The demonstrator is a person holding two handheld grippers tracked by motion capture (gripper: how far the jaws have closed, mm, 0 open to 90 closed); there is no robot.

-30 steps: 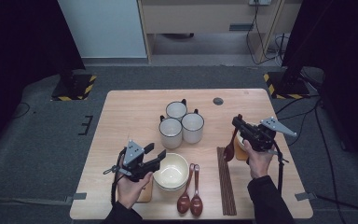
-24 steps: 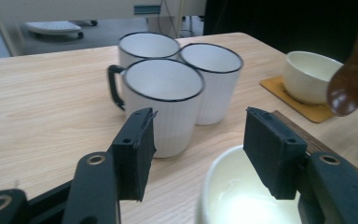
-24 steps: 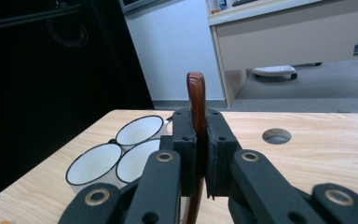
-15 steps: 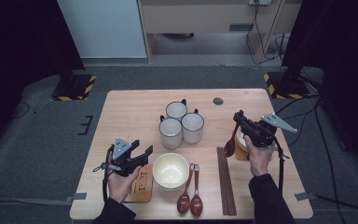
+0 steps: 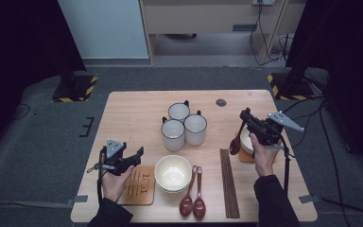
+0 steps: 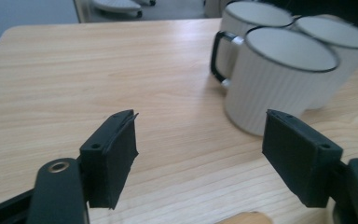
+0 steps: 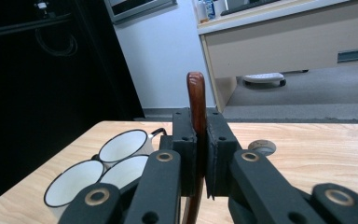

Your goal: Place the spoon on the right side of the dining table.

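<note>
No text, label, brand or number can be read anywhere. The wooden coaster (image 5: 139, 185) near the table's (image 5: 132, 113) front left corner, just left of the cream bowl (image 5: 172, 173), carries dark engraved marks in short rows, but they are too small and blurred to make out as letters or signs. The three white mugs (image 5: 184, 125) at the middle of the table are plain ribbed white with a dark rim and bear no print. The yellow and black hazard stripes (image 5: 90, 90) on the stand base on the floor beyond the table's far left corner are a pattern without words.
</note>
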